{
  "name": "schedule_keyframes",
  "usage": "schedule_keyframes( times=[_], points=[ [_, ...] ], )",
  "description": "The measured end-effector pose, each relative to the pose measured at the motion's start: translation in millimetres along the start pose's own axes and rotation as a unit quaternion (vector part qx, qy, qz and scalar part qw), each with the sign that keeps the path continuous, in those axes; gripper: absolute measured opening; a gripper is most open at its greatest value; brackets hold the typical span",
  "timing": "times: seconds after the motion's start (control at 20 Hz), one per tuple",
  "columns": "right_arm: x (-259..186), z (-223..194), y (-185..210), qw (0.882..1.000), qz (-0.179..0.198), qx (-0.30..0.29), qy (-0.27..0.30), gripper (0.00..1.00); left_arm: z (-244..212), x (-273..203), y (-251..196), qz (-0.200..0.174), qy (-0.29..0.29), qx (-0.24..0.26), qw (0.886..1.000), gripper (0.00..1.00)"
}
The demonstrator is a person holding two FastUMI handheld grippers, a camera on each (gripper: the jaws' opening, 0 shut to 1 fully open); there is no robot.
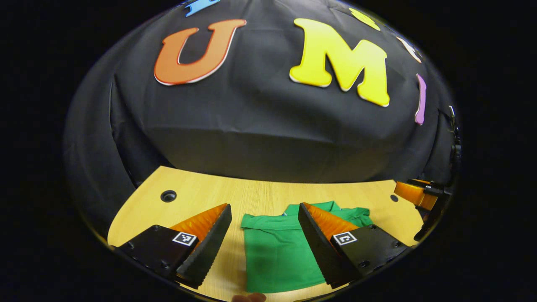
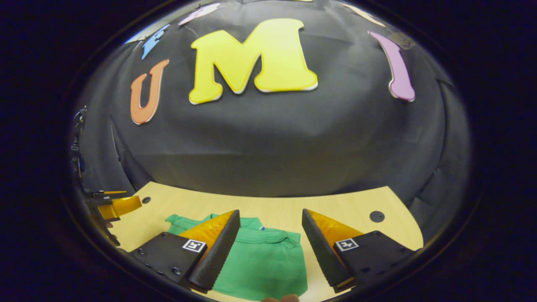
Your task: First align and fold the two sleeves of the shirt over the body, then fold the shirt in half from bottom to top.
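The green shirt [image 1: 279, 251] lies flat on the wooden table [image 1: 260, 197], collar toward the far wall, below and ahead of both my grippers — left gripper [image 1: 264, 226] and right gripper [image 2: 270, 230] each hover above it, fingers spread apart, gripping nothing.

Light wooden table [image 1: 260, 197], round-cornered, two dark round holes near far corners; black cloth wall [image 1: 268, 138] behind.
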State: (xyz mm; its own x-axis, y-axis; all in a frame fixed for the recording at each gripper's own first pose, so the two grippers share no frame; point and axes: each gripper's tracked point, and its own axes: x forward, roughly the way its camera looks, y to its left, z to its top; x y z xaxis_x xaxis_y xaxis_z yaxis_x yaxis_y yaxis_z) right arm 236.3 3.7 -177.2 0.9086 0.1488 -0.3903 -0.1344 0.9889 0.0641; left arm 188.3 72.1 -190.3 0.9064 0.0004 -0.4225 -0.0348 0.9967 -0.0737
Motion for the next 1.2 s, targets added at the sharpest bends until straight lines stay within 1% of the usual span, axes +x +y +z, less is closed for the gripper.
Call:
schedule_keyframes(
  times=[0.05,0.15,0.2,0.25,0.35,0.4,0.45,0.55,0.6,0.65,0.75,0.85,0.9,0.95,1.0,1.05,1.2],
  points=[
    [-20.7,7.3,2.6,1.000,-0.003,-0.006,-0.012,0.96,10.8,-17.3,-1.3,0.000,-0.014,0.003,1.000,1.00],
    [-60.6,23.5,9.8,0.999,-0.011,-0.017,-0.036,0.95,36.0,-55.6,-6.4,-0.002,-0.044,0.013,0.999,1.00],
    [-81.4,32.7,13.0,0.998,-0.016,-0.023,-0.051,0.92,46.1,-75.4,-10.5,-0.002,-0.058,0.017,0.998,1.00],
    [-102.3,43.8,16.2,0.997,-0.021,-0.027,-0.068,0.95,58.2,-94.4,-15.5,-0.003,-0.074,0.021,0.997,1.00],
    [-146.2,63.5,20.9,0.993,-0.036,-0.034,-0.103,0.92,81.3,-132.9,-21.2,-0.004,-0.102,0.031,0.994,1.00],
    [-165.0,71.6,23.5,0.992,-0.043,-0.035,-0.116,0.92,90.4,-152.3,-26.6,-0.007,-0.112,0.034,0.993,1.00],
    [-182.4,78.1,29.4,0.990,-0.045,-0.033,-0.127,0.95,100.8,-170.6,-32.2,-0.010,-0.126,0.034,0.991,1.00],
    [-208.7,89.3,37.4,0.988,-0.049,-0.024,-0.141,0.95,115.6,-193.3,-44.8,-0.016,-0.151,0.030,0.988,1.00],
    [-220.0,92.6,41.7,0.988,-0.049,-0.021,-0.144,0.92,117.6,-205.4,-50.4,-0.020,-0.156,0.027,0.987,0.94],
    [-230.1,92.9,46.3,0.988,-0.050,-0.015,-0.147,0.92,117.5,-218.1,-54.4,-0.024,-0.160,0.027,0.987,1.00],
    [-245.4,92.2,56.4,0.987,-0.046,-0.009,-0.151,0.92,111.4,-236.6,-57.0,-0.022,-0.162,0.019,0.986,1.00],
    [-260.7,83.1,63.7,0.987,-0.044,-0.018,-0.153,0.92,99.1,-247.6,-58.0,-0.024,-0.160,0.005,0.987,1.00],
    [-267.8,79.5,66.0,0.987,-0.043,-0.020,-0.155,0.92,91.5,-253.6,-55.8,-0.018,-0.158,0.002,0.987,1.00],
    [-274.6,78.2,68.4,0.986,-0.043,-0.021,-0.159,0.99,84.5,-258.3,-55.2,-0.016,-0.155,-0.001,0.988,0.94],
    [-280.6,78.1,68.5,0.985,-0.045,-0.020,-0.164,0.95,79.5,-261.9,-56.1,-0.016,-0.152,0.001,0.988,1.00],
    [-283.7,76.2,69.5,0.984,-0.044,-0.021,-0.168,0.92,75.4,-265.2,-55.1,-0.011,-0.149,0.005,0.989,1.00],
    [-287.9,71.1,75.0,0.984,-0.043,-0.029,-0.170,0.92,69.5,-267.3,-52.4,-0.007,-0.145,0.006,0.989,1.00]
  ],
)
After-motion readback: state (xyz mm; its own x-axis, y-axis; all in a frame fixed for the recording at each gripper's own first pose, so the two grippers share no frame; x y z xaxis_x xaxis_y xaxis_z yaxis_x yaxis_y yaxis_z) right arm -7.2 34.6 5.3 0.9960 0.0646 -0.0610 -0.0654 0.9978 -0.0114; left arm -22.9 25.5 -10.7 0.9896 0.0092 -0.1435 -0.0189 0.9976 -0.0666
